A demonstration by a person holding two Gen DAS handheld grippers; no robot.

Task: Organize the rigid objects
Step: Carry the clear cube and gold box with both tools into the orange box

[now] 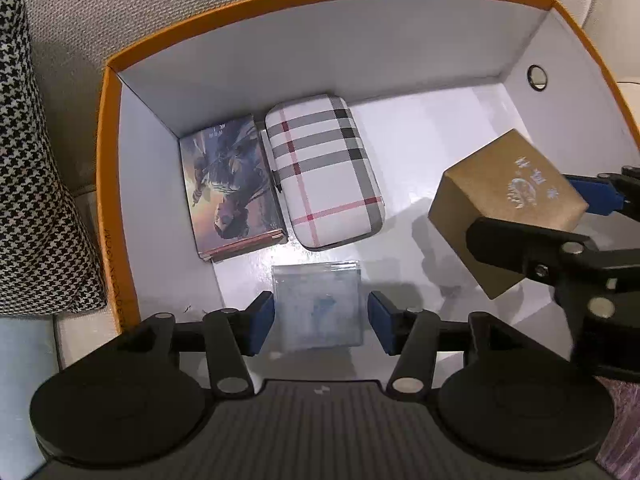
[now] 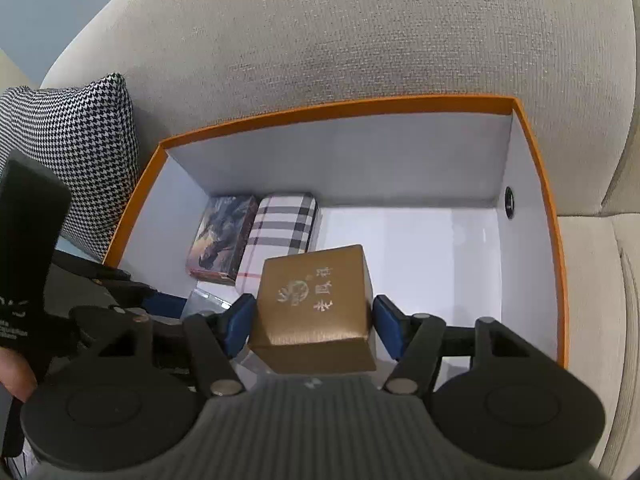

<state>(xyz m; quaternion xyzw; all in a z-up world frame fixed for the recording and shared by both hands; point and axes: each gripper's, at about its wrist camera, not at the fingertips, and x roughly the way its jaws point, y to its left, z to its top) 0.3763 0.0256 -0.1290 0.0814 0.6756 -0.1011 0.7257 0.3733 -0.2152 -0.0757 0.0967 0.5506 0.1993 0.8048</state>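
The right gripper (image 2: 314, 320) is pinching a small gold-brown box (image 2: 314, 300) between its blue pads, holding it tilted above the white floor of an orange-rimmed storage box (image 2: 536, 184); silver characters and a round emblem are showing on the upper face of the gold-brown box. In the left wrist view the same gold-brown box (image 1: 508, 204) is hanging at the right side of the storage box (image 1: 105, 184), clear of the floor. The left gripper (image 1: 321, 322) is pointing down into the storage box with its jaws spread, and a flat clear plastic case (image 1: 318, 306) is lying on the floor between the pads (image 1: 262, 322), a gap showing on each side. Beyond it, a plaid hard case (image 1: 324, 170) is lying just beside a box printed with a painted figure (image 1: 230, 188), which is sitting against the left wall. The storage box is resting on a beige sofa (image 2: 360, 40), with a houndstooth cushion (image 2: 76, 148) standing just outside its left wall.
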